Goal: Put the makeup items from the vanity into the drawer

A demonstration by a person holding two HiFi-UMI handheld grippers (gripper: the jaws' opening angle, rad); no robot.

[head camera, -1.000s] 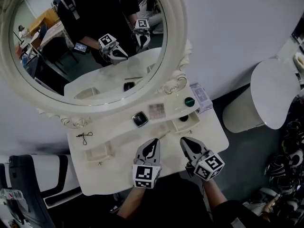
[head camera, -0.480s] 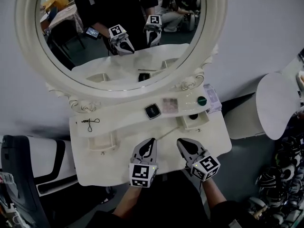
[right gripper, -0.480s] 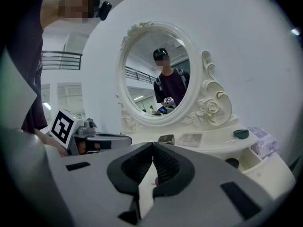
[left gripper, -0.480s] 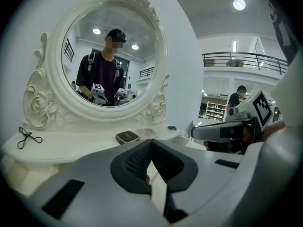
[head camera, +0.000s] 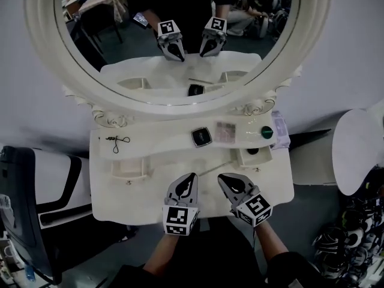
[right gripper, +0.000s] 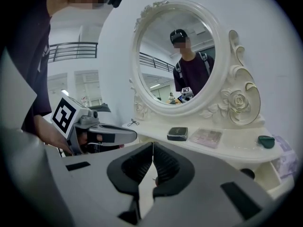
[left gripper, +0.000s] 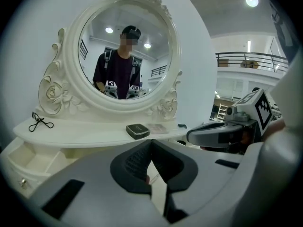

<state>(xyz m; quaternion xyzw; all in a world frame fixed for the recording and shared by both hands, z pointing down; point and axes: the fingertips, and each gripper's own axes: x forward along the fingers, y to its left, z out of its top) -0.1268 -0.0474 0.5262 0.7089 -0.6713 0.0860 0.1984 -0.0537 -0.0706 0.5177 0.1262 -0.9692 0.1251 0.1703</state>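
Observation:
On the white vanity's raised shelf [head camera: 156, 143] lie a black compact [head camera: 201, 137], a pinkish palette [head camera: 225, 132], a small green round item [head camera: 267, 132] and a black eyelash curler [head camera: 117, 141] at the left. Two small drawers stand pulled out: the left drawer [head camera: 127, 169] shows nothing inside, and the right drawer [head camera: 252, 155] holds a dark round item. My left gripper [head camera: 191, 177] and right gripper [head camera: 223, 179] hover side by side over the lower tabletop, both shut and holding nothing. The compact [left gripper: 138, 130] and palette [right gripper: 206, 137] show ahead of the jaws.
A big oval mirror [head camera: 180, 35] in a carved white frame rises behind the shelf and reflects both grippers. A patterned box [head camera: 280, 132] sits at the shelf's right end. A dark chair [head camera: 36, 191] stands left of the vanity, a white round bin [head camera: 360, 152] at the right.
The head view has swung so the vanity sits more centred and squarer. Both grippers stay shut over the front of the tabletop, nearly where they were.

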